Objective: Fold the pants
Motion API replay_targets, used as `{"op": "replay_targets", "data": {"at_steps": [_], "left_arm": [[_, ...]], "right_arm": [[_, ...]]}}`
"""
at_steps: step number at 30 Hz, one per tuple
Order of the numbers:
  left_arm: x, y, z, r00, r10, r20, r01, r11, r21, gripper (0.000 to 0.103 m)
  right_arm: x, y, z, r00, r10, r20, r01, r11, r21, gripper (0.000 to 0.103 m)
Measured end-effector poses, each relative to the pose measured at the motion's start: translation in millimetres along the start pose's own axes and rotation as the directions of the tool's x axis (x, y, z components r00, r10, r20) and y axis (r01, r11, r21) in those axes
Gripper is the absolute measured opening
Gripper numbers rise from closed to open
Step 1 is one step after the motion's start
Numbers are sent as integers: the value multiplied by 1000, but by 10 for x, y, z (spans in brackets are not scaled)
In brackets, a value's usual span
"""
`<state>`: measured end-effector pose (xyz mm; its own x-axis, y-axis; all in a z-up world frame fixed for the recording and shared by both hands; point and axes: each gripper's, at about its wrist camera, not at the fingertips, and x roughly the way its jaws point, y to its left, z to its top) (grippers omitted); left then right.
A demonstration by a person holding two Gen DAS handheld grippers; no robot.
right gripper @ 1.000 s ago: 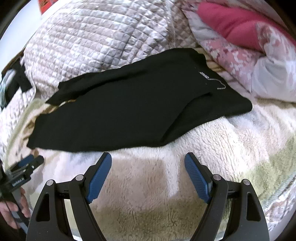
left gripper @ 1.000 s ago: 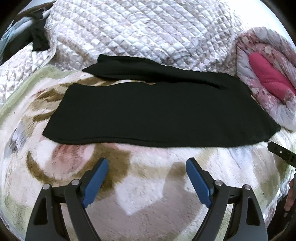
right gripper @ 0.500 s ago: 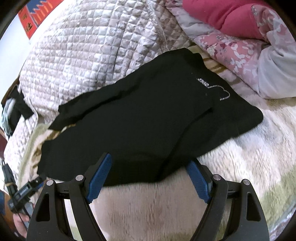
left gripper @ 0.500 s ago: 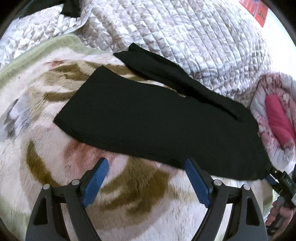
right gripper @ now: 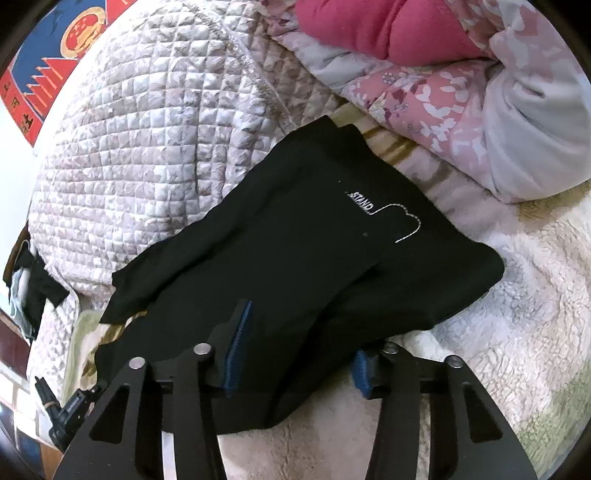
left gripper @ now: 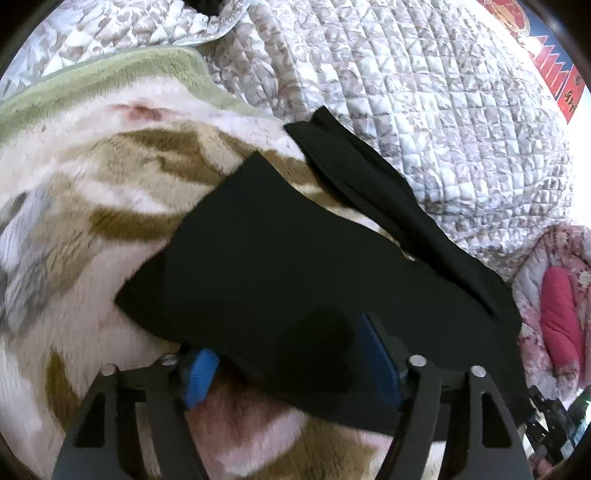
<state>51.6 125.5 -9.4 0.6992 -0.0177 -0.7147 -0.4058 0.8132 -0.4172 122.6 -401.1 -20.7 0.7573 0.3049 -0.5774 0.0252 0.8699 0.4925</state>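
Black pants (left gripper: 295,258) lie spread flat on a plush patterned blanket (left gripper: 92,192), one leg partly over the other. In the right wrist view the pants (right gripper: 295,240) show small white lettering near the waist. My left gripper (left gripper: 291,369) straddles the near edge of a leg end; its jaws are closing, with fabric draped between them and over the left pad. My right gripper (right gripper: 299,360) straddles the near edge toward the waist. Its jaws are also closing, with fabric bunched between the blue pads. No pad visibly presses the cloth.
A grey-white quilted cover (left gripper: 406,92) is heaped behind the pants. A pink floral duvet (right gripper: 424,92) with a red pillow (right gripper: 388,29) lies beyond the waist end. A red and blue poster (right gripper: 44,74) hangs on the wall.
Both grippers have moved forward from the bare blanket onto the pants' near edge and rolled. Their jaws have narrowed, and fabric now lies between them.
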Motion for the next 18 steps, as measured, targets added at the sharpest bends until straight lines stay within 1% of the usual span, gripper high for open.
{"op": "replay_targets", "data": {"at_steps": [1,2,3,4,5,7,10,13,15,18], "left_arm": [[12,11,19,1000,10,4,-10,1000,-7,60],[25,27,39,1000,22,8,-22,1000,-16,46],[39,41,51,999,31,6,-31,999,-25,27],[50,66,54,999,39,0,-39,999,-36,22],[49,89,56,999,45,1,-45,998,-47,14],[33,88,60,999,34,0,-34,999,-42,4],[-72,9,54,998,54,23,-54,999,-1,4],[-300,-23,54,999,25,37,-25,1000,1,4],[-508,-43,13,999,8,52,-8,1000,7,4],[-829,-31,-98,997,-7,71,6,1000,16,3]], "right_arm": [[5,-23,20,1000,-9,5,9,1000,4,36],[18,-52,39,1000,-20,7,20,1000,10,27],[32,-87,50,1000,-26,7,26,999,22,22],[53,-123,67,1000,-16,2,15,999,43,18],[72,-150,79,1000,-7,-3,8,998,60,14],[77,-169,98,1000,1,-6,0,998,67,10],[-34,-153,107,1000,26,1,-26,997,67,5],[-233,-148,91,999,49,12,-49,997,59,5],[-383,-155,48,999,49,12,-49,997,56,5],[-591,-219,-64,998,56,-8,-55,996,65,5]]}}
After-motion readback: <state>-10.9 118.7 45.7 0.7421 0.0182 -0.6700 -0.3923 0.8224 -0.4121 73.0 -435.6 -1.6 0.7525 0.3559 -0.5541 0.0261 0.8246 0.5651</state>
